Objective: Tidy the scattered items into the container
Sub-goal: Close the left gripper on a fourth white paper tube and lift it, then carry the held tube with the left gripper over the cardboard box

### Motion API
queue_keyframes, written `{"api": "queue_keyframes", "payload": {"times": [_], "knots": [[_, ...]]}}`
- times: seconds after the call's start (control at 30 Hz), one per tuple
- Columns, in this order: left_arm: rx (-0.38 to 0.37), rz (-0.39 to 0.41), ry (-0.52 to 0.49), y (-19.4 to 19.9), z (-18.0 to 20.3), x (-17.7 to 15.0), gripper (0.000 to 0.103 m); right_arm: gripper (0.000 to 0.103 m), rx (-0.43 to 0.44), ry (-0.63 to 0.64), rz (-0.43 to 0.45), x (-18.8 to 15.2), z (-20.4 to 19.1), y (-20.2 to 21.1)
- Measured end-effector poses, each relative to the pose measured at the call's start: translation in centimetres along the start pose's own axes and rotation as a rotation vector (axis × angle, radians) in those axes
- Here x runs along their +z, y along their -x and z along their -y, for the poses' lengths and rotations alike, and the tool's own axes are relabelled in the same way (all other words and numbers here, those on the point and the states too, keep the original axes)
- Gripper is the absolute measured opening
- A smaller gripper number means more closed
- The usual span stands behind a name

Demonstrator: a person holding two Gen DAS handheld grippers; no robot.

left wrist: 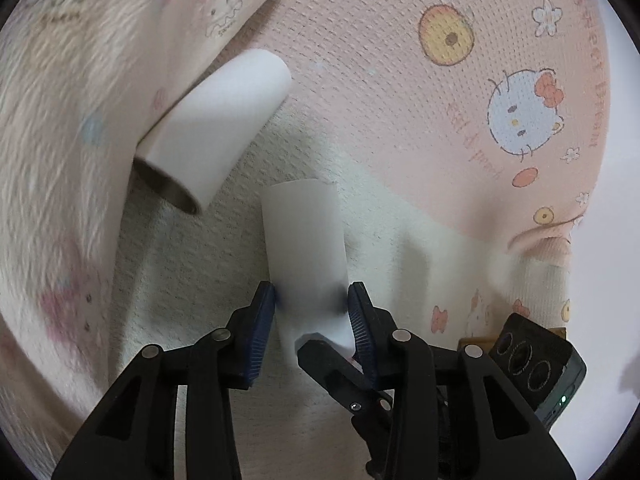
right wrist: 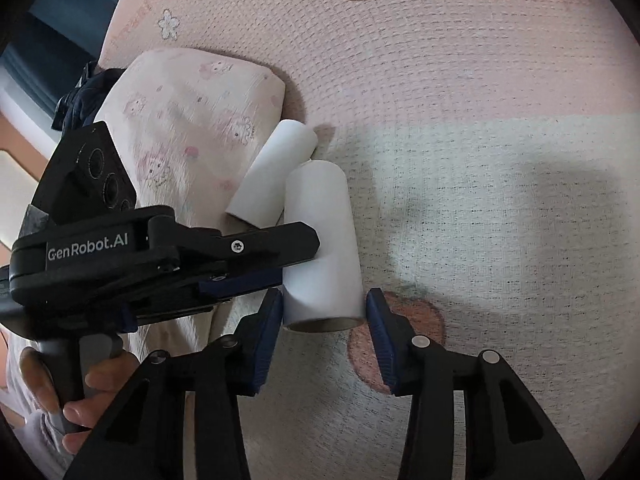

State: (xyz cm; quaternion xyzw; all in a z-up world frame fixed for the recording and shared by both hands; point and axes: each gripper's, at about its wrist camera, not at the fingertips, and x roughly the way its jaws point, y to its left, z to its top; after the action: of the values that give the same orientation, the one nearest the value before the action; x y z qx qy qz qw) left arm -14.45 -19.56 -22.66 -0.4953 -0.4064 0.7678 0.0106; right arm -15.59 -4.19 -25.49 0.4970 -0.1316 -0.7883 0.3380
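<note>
My left gripper (left wrist: 312,304) pinches the near white paper-wrapped cardboard roll (left wrist: 306,240), while my right gripper (right wrist: 322,312) stands wide around that roll's open end, pads not clearly pressing. A second white roll (left wrist: 212,128) lies just beside it against the pink cartoon-print pillow (left wrist: 60,120), on the pink-and-cream woven bedsheet (left wrist: 400,80).

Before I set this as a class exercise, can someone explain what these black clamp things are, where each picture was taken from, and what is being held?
These are two hand-held grippers, each worked by a person, not a robot arm. Each carries a fisheye camera looking forward along its two fingers, so each picture shows its own gripper at the bottom edge.

In the left wrist view, the left gripper pinches a white paper roll. A second white roll lies against a pink pillow on a cartoon-printed bedsheet.

In the right wrist view, the right gripper is open around the same held roll, its fingers about touching it but not clamping. The left gripper enters from the left there.
</note>
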Motion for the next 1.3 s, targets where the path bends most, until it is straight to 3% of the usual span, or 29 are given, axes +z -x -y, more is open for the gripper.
{"api": "queue_keyframes", "payload": {"times": [0.2, 0.43, 0.63, 0.83, 1.03, 1.2, 1.3], "knots": [[-0.064, -0.039, -0.017, 0.1, 0.7, -2.6, 0.028, 0.04, -0.053, -0.042, -0.017, -1.2, 0.3, 2.3], [-0.06, -0.099, -0.178, -0.9, 4.0, -7.3, 0.028, 0.04, -0.187, -0.043, -0.02, -4.3, 0.3, 6.1], [-0.132, -0.166, -0.176, -2.1, 5.5, -10.4, 0.028, 0.04, -0.244, -0.093, -0.016, -6.8, 1.4, 9.4], [-0.134, -0.196, -0.26, -2.7, 7.7, -14.4, 0.028, 0.04, -0.305, -0.103, -0.019, -10.1, 2.1, 13.0], [-0.119, -0.239, -0.281, -3.5, 8.9, -17.5, 0.028, 0.04, -0.344, -0.131, -0.019, -13.5, 2.5, 15.2], [-0.139, -0.26, -0.278, -4.0, 9.1, -18.1, 0.028, 0.041, -0.336, -0.162, -0.004, -15.4, 3.1, 16.0], [-0.218, -0.262, -0.18, -3.8, 7.9, -17.0, 0.043, 0.046, -0.332, -0.174, -0.005, -15.4, 3.5, 15.8]]}}
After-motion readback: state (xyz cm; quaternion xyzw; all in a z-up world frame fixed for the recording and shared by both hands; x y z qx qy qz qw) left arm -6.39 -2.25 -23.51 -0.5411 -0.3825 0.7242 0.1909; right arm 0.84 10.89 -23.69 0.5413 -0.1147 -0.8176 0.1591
